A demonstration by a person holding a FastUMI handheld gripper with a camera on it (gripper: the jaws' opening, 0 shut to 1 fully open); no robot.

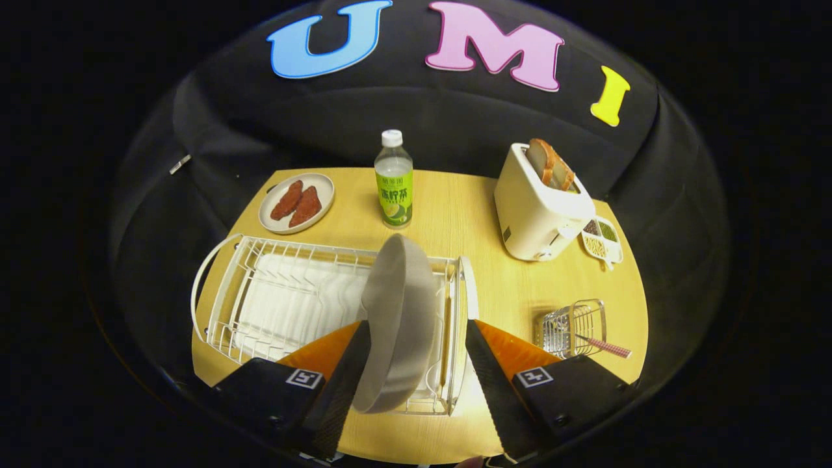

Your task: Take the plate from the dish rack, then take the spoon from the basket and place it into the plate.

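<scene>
Bottle behind dish rack — green label bears print, not legible. Gripper carries square coded tags, no words — fingers spread, plate between them.

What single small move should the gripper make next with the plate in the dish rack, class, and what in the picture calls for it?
Probably close the fingers. The grey plate stands on edge in the white dish rack, between the open fingers of the gripper: one finger looks to be against it, the other stands well apart. Lifting comes after. The spoon lies in its wire basket.
</scene>
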